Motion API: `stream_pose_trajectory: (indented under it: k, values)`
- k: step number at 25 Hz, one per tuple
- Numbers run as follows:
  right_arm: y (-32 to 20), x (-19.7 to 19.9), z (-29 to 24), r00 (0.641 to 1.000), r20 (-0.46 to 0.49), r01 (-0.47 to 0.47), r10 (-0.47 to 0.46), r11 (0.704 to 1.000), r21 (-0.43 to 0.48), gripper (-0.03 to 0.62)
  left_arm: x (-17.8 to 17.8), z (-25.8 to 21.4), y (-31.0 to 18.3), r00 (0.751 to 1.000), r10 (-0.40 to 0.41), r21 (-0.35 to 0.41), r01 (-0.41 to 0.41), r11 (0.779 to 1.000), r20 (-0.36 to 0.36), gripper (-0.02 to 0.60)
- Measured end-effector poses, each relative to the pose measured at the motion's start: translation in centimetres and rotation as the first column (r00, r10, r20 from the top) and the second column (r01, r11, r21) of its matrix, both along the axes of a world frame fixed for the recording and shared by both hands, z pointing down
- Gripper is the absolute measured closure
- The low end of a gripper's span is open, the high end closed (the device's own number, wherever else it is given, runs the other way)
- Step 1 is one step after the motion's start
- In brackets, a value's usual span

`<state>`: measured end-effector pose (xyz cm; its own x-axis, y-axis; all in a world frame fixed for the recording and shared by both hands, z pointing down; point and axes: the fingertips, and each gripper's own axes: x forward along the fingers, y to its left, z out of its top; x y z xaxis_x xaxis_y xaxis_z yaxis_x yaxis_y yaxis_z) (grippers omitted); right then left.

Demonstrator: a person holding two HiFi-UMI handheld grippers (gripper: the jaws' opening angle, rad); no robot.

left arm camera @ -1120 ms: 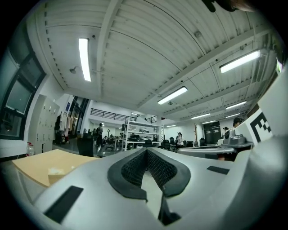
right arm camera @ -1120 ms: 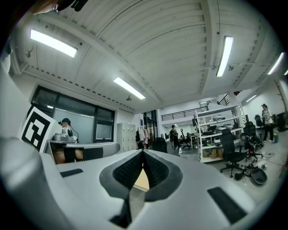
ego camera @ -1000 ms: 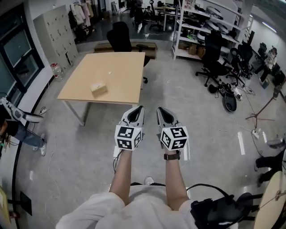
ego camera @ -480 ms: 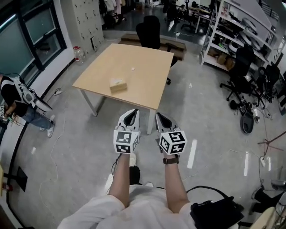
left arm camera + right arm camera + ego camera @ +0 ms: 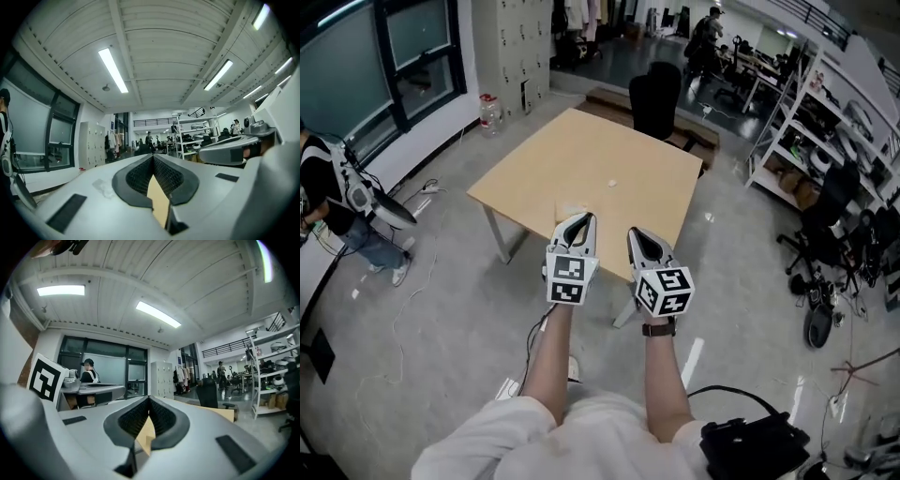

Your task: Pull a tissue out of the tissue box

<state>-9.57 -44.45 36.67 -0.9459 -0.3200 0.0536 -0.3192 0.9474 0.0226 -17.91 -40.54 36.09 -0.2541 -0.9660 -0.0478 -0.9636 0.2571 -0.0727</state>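
Note:
The tissue box (image 5: pixel 566 208) lies on the light wooden table (image 5: pixel 628 159) near its front edge; only a pale sliver of it shows above the tip of my left gripper. A small white scrap (image 5: pixel 612 185) sits mid-table. My left gripper (image 5: pixel 582 218) and right gripper (image 5: pixel 635 232) are held side by side in the air short of the table, both shut with nothing in them. In the left gripper view the left gripper (image 5: pixel 153 157) shows its jaws meeting at the tip, table colour behind. The right gripper (image 5: pixel 149 399) looks the same in the right gripper view.
A black office chair (image 5: pixel 660 99) stands behind the table. A person (image 5: pixel 333 202) is at the left by the windows. Metal shelving (image 5: pixel 825 122) and more chairs fill the right. A black bag (image 5: pixel 750 445) lies by my feet. Grey lockers (image 5: pixel 523 42) line the back wall.
The table has come much closer in the head view. The tissue box, plainly visible before, now sits mostly behind my left gripper. Both grippers keep the same shut pose.

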Motion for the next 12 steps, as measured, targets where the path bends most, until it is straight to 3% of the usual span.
stream_pose_trajectory:
  k: [6,12]
  values:
    - [-1.7,-10.8,2.5,0.998,-0.018,0.056,-0.056,0.998,-0.018,0.592,-9.7,2.5,-1.4,0.999,-0.026,-0.008,0.026,1.0,-0.021,0.581]
    - [-5.0,-15.8,4.4,0.994,-0.078,0.075,-0.078,0.996,-0.04,0.592,-15.1,4.1,-3.3,0.993,-0.029,0.005,0.029,1.0,-0.112,0.581]
